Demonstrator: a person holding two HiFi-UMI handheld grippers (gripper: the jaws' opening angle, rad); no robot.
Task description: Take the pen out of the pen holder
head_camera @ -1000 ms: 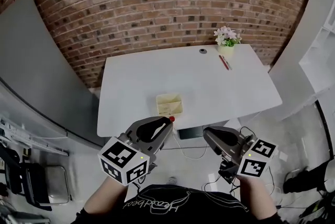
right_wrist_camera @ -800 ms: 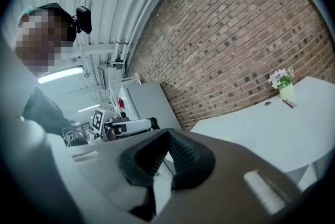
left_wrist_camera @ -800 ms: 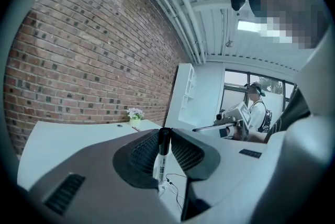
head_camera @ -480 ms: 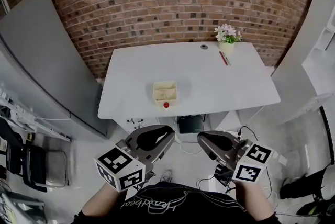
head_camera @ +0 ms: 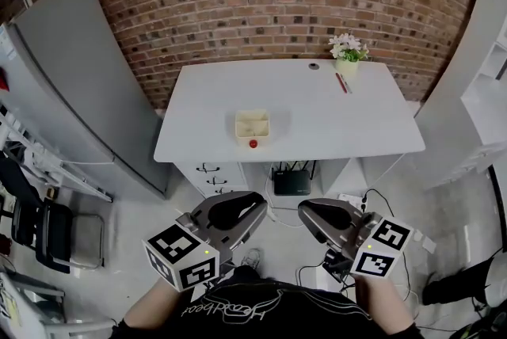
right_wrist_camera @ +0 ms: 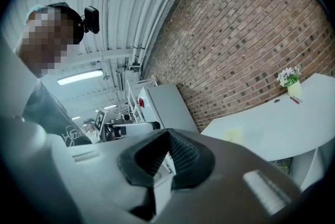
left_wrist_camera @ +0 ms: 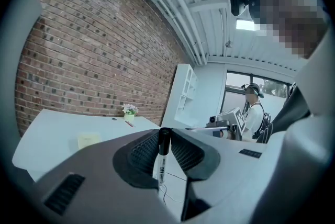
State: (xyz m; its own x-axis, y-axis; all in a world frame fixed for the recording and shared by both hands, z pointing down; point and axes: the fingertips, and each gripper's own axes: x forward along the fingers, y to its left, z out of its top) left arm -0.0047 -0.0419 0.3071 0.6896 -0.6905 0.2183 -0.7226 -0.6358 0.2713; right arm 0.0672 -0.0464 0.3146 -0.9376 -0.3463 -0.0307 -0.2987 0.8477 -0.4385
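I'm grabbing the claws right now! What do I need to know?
Left claw: shut on the pen, held away from the table.
Right claw: shut, nothing in it.
Holder: on the table, well ahead of both claws, with a small red thing just in front of it.
Done: the pen is out of the holder.
Left: probably just setting the pen down.

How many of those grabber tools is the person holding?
2. The left gripper, low on the left of the head view, is shut on a pen; the right gripper, low on the right, is shut on nothing.
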